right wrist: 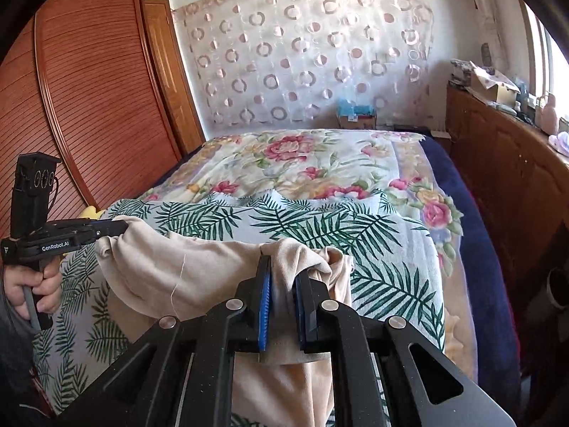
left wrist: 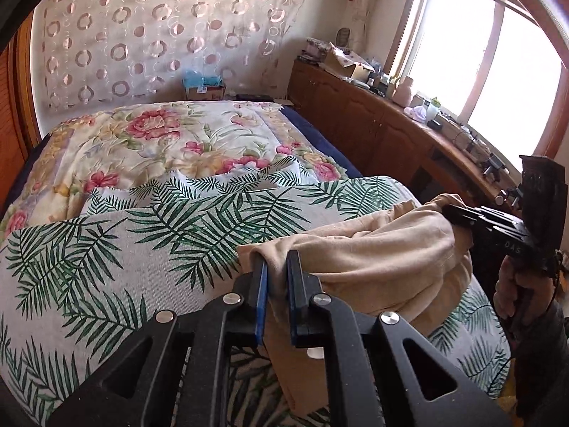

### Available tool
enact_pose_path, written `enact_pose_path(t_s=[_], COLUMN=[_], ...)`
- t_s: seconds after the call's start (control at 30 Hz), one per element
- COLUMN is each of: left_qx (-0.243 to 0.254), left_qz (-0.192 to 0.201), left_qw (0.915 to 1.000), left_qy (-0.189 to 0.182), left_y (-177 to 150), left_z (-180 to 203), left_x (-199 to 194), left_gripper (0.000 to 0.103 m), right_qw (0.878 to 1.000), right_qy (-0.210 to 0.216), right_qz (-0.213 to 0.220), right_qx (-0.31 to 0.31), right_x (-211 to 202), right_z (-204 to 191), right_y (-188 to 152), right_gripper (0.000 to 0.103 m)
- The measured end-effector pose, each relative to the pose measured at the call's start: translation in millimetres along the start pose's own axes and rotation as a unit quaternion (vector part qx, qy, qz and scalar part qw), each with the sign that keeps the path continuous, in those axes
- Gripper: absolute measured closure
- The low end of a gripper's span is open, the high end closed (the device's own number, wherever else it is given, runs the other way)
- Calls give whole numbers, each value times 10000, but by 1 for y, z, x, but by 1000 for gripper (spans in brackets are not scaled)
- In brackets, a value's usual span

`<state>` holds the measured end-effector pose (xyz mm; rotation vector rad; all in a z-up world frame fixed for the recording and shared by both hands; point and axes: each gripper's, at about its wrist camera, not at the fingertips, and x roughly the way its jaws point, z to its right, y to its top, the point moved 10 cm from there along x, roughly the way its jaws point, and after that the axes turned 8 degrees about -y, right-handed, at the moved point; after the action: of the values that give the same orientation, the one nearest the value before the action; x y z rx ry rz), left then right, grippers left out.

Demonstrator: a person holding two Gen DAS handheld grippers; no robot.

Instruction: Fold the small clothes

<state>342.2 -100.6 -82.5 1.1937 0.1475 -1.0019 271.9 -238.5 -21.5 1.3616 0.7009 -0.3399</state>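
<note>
The beige garment (right wrist: 213, 270) hangs stretched between the two grippers above the palm-leaf sheet (left wrist: 106, 249) at the foot of the bed. The left gripper (left wrist: 275, 267) is clamped on one top corner, the right gripper (right wrist: 282, 274) on the other, with cloth bunched between its blue pads (right wrist: 264, 306). The step looks like spreading it flat: keep both grips firm, hold the top edge taut and level, and lower it onto the sheet so the hanging part lands unwrinkled, clear of the floral quilt (left wrist: 160, 142) beyond
</note>
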Motion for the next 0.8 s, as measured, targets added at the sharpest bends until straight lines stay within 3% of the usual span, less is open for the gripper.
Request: enact_pose_path(t_s=[0.1, 0.13, 0.17, 0.23, 0.37, 0.63, 0.8], left_qx=[126, 170, 205, 226, 219, 421, 443], left_qz=[36, 120, 188, 201, 144, -599, -757], left_qw=[9999, 9998, 9996, 9995, 9993, 9972, 9961], left_qy=[-31, -27, -35, -74, -278, -137, 47], left_y=[3, 5, 9, 8, -7, -55, -45], left_z=[5, 7, 8, 9, 13, 5, -4], left_x=[-2, -5, -10, -16, -25, 0, 21], left_gripper=[71, 58, 53, 42, 28, 27, 27], right_qw=[9999, 9999, 9998, 9997, 9992, 9960, 9955], right_qy=[-99, -133, -180, -259, -391, -324, -276], right_qz=[-51, -31, -10, 21, 43, -533, -527], right_qx=[19, 18, 28, 17, -55, -637, -740], right_x=[-2, -4, -8, -15, -33, -22, -3], right_z=[2, 5, 8, 11, 18, 5, -7], right_y=[3, 6, 7, 8, 0, -33, -14], right_gripper=[81, 75, 72, 55, 51, 49, 49])
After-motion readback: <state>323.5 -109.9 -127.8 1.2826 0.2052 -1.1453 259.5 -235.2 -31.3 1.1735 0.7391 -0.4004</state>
